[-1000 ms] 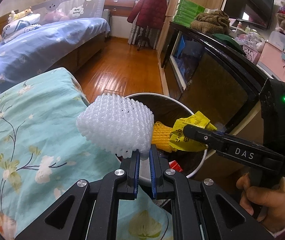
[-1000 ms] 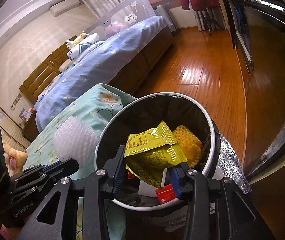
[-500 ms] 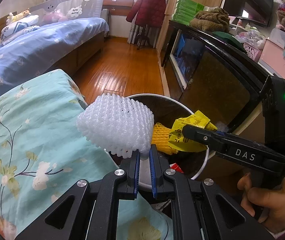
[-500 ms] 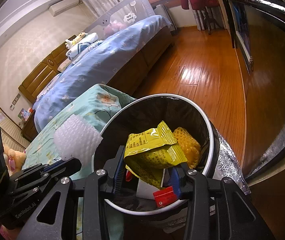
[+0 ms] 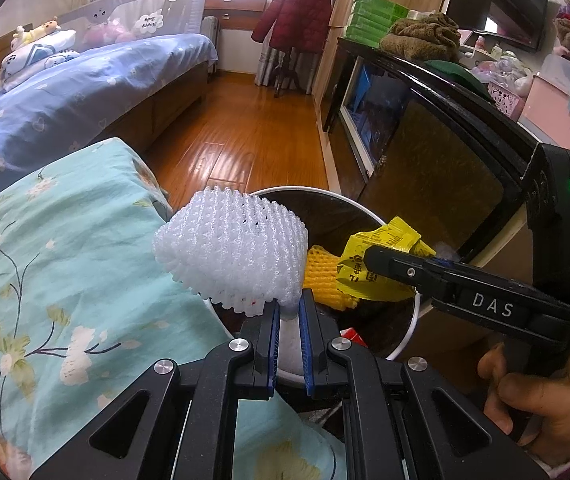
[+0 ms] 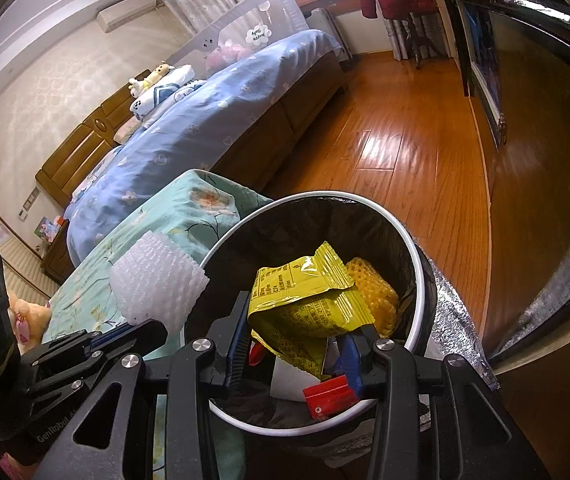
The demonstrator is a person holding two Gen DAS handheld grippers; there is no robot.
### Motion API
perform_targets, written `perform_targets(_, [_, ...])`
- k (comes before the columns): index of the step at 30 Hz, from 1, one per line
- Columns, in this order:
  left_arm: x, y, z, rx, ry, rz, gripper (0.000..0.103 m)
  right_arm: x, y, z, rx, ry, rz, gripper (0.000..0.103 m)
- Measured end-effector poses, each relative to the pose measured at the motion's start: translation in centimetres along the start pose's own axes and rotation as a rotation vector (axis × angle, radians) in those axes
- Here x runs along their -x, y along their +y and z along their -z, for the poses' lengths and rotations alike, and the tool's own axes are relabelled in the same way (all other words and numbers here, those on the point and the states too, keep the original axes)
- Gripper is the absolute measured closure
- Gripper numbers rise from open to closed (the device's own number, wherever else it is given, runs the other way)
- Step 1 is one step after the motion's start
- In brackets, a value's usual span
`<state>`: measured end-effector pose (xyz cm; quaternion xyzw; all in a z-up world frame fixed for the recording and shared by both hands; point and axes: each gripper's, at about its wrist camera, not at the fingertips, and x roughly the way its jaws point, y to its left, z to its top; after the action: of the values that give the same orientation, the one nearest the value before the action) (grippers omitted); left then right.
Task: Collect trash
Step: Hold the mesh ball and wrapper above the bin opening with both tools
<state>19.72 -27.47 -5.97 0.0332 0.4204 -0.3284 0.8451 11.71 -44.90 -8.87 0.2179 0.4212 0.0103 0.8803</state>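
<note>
A: What stands around the bin (image 6: pixel 419 280)?

B: A bed corner under a teal flowered cover (image 5: pixel 57 264) touches its left side. Beyond that is a bed with a blue quilt (image 5: pixel 65 96), with a strip of wooden floor (image 5: pixel 253 136) running away toward a red coat (image 5: pixel 297 8). A dark glass-fronted cabinet (image 5: pixel 437 172) rises just beside the bin on the right.

A: What is in the way of the opening?

B: The right gripper (image 6: pixel 297 344) itself hangs over the near rim. Inside the bin lie a yellow foam net (image 6: pixel 377 296) against the far wall and a red scrap (image 6: pixel 329 394) at the near edge. The black liner is otherwise visible.

A: And the 2 grippers?

B: The left gripper (image 5: pixel 289 316) is pinched almost fully closed on the lower corner of a white foam net (image 5: pixel 233 256). The right gripper is partly open, its 2 pads pressing the sides of a yellow wrapper (image 6: pixel 309 304).

A: Where do those pieces sit?

B: The white net hangs over the bin's left rim, partly above the teal cover. Its long axis runs left to right in the left wrist view, with the open end facing left. The wrapper is above the bin's middle, crumpled, its long axis running across the jaws and its crimped top edge pointing up and away from the camera.
</note>
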Motion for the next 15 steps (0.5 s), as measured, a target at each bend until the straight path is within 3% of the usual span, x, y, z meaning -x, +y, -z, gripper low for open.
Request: perform_targets(15, [-0.05, -0.42, 0.13, -0.008, 0.000, -0.003, 0.095, -0.15, 0.14, -0.23, -0.001, 0.007, 0.002, 0.062])
